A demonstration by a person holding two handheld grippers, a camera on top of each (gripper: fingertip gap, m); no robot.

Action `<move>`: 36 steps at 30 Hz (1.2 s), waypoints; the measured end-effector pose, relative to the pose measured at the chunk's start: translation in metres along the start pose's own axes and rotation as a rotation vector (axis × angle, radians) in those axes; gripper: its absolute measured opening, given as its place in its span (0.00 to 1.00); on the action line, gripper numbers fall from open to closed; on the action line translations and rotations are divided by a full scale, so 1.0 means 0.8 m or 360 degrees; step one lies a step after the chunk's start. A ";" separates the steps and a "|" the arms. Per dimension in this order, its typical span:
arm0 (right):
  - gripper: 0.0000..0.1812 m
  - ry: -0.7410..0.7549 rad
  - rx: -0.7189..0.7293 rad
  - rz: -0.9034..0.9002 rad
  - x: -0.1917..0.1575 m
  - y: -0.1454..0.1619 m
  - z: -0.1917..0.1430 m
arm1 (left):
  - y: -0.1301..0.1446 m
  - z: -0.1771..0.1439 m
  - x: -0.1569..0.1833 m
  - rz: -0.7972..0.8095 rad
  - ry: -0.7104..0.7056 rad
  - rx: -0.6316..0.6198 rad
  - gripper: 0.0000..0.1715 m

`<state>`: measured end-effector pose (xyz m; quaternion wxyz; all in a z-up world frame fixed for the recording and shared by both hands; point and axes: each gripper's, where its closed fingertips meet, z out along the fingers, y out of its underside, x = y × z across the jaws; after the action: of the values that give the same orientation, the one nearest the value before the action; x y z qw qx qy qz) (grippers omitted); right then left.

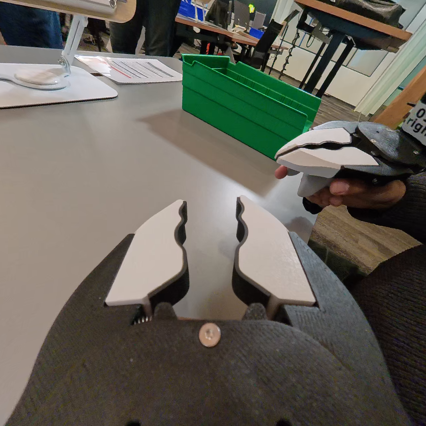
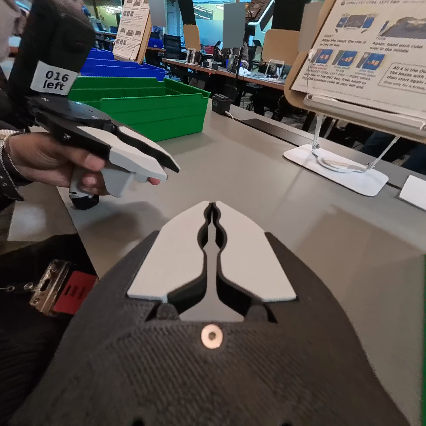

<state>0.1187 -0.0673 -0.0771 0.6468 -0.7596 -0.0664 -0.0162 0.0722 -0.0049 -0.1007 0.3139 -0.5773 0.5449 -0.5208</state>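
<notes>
Green bin (image 1: 242, 108) sits on our grey table (image 1: 92, 173), its long axis running away from us toward the far edge, open top up — nothing in it that we can see. Our left gripper (image 1: 211, 202) hovers over bare tabletop, fingers spread apart and empty. Our right gripper (image 2: 213, 202) hangs near the table's front edge, fingers pressed together on nothing. A document stand (image 2: 341, 166) stands to the right.
</notes>
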 end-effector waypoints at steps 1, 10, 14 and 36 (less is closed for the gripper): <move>0.00 -0.0008 -0.0010 0.0036 0.001 0.002 0.000 | 0.000 0.000 0.000 0.0005 0.0000 -0.0004 0.25; 0.00 -0.0039 -0.0118 0.0197 0.002 0.016 0.003 | -0.003 -0.003 -0.012 -0.0129 -0.0040 0.0015 0.30; 0.01 -0.0105 -0.0144 0.0401 0.001 0.019 0.003 | -0.006 -0.006 -0.017 -0.0160 -0.0063 0.0041 0.29; 0.03 -0.0163 -0.0101 0.0480 0.001 0.016 0.004 | -0.003 -0.004 -0.012 -0.0161 -0.0033 0.0017 0.30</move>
<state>0.1205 -0.0657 -0.0902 0.6133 -0.7809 0.0161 0.1177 0.0711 0.0055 -0.1000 0.2959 -0.6077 0.5091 -0.5329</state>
